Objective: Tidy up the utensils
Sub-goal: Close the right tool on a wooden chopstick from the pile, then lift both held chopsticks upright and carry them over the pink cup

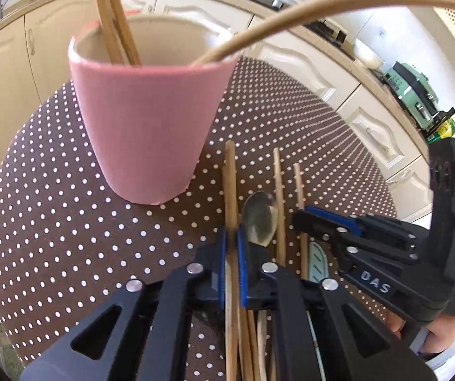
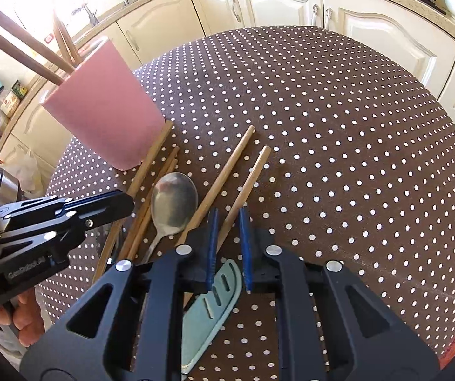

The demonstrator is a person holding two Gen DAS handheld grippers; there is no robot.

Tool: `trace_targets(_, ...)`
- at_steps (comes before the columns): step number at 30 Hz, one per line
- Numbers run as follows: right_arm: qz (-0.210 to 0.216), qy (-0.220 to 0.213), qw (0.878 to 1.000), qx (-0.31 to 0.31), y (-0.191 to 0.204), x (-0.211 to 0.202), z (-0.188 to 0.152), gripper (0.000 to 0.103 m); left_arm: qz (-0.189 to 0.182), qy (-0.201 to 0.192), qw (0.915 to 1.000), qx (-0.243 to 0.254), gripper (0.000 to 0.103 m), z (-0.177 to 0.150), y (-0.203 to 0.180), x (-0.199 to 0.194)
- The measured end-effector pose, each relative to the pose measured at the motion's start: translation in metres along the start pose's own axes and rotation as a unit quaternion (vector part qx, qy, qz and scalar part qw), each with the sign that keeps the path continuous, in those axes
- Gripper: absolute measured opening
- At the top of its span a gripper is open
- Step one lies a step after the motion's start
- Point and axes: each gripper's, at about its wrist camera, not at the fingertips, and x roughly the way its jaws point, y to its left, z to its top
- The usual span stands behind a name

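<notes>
A pink cup [image 1: 145,120] [image 2: 100,117] stands on the dotted tablecloth with wooden utensils [image 1: 113,22] leaning in it. In front of it lie several wooden chopsticks, a metal spoon [image 1: 259,219] [image 2: 173,200] and a teal knife [image 2: 218,298]. My left gripper [image 1: 232,238] [image 2: 125,203] is shut on one chopstick [image 1: 230,184] [image 2: 151,165] that points toward the cup's base. My right gripper [image 2: 229,216] [image 1: 300,217] stands just right of the spoon, above the knife. Its jaws are narrowly apart around another chopstick [image 2: 253,171], with a gap on each side of it.
The brown dotted tablecloth [image 2: 338,146] stretches bare to the right and far side. Cream cupboards [image 2: 275,3] and a worktop run behind the table. A hand [image 2: 27,317] holds the left gripper's handle.
</notes>
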Motion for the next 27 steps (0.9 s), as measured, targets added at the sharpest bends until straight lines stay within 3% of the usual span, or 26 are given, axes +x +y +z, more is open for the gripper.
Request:
trace_targets(9, 0.036, -0.042, 0.998, 0.013, 0.010, -0.033, -0.002, 0.010, -0.017, -0.061, 0.9979, 0.013, 0.007, -0.014, -0.009, -0.045)
trace_targets(15, 0.073, -0.085, 0.994, 0.018, 0.018, -0.066, -0.012, 0.008, -0.032, -0.121, 0.9920, 0.021, 0.006, -0.031, -0.015, -0.085)
trace_targets(21, 0.093, -0.138, 0.986, 0.008, 0.034, -0.107, -0.024, 0.007, -0.029, -0.197, 0.9786, 0.051, 0.007, -0.047, -0.029, -0.121)
trace_targets(27, 0.101, -0.199, 0.975, -0.020, 0.054, -0.150, -0.032, 0.006, -0.048, -0.271, 0.9589, 0.068, 0.007, -0.063, -0.032, -0.151)
